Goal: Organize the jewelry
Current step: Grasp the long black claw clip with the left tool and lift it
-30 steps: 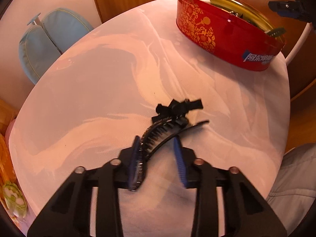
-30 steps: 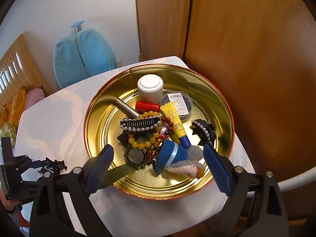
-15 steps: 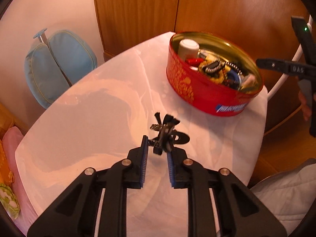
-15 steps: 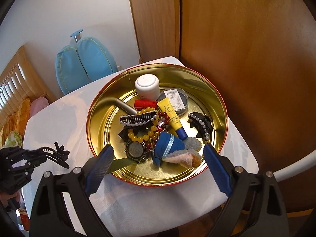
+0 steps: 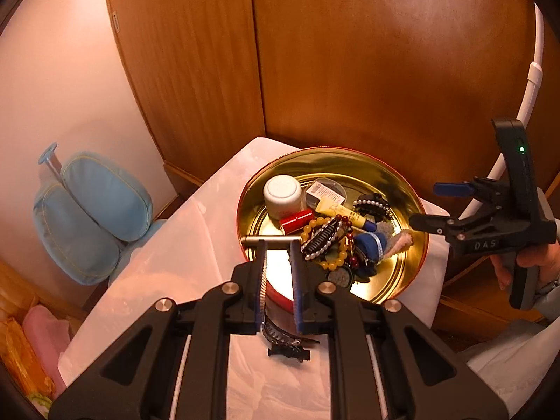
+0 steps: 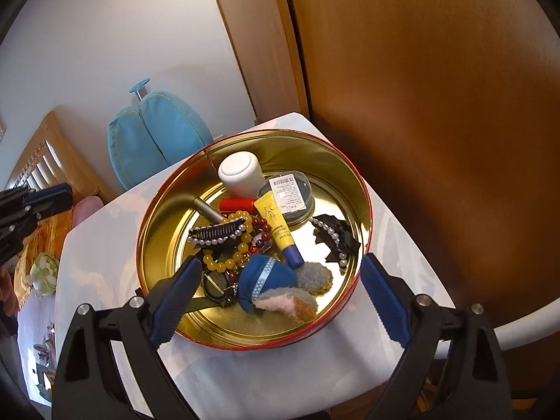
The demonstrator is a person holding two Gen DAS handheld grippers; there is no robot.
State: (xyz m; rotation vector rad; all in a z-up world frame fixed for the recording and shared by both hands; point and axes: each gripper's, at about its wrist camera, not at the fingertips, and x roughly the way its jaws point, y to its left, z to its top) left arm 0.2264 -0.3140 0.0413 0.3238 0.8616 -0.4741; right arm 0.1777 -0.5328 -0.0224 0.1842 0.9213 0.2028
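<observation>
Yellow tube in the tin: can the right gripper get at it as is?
Probably yes: the right gripper is open and empty at the tin rim, and the yellow tube lies uncovered on top.

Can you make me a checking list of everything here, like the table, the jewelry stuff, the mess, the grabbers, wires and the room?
Surface: white-covered table.
Job's things: round red tin with gold inside holds yellow bead bracelet, pearl-edged black hair clip.
Clutter: white jar, yellow tube, blue fabric pouch in tin.
Grippers: left gripper shut on black toothed hair clip; right gripper open, empty.
Cables: nothing seen.
Surroundings: wooden wardrobe doors, blue cushion.
</observation>
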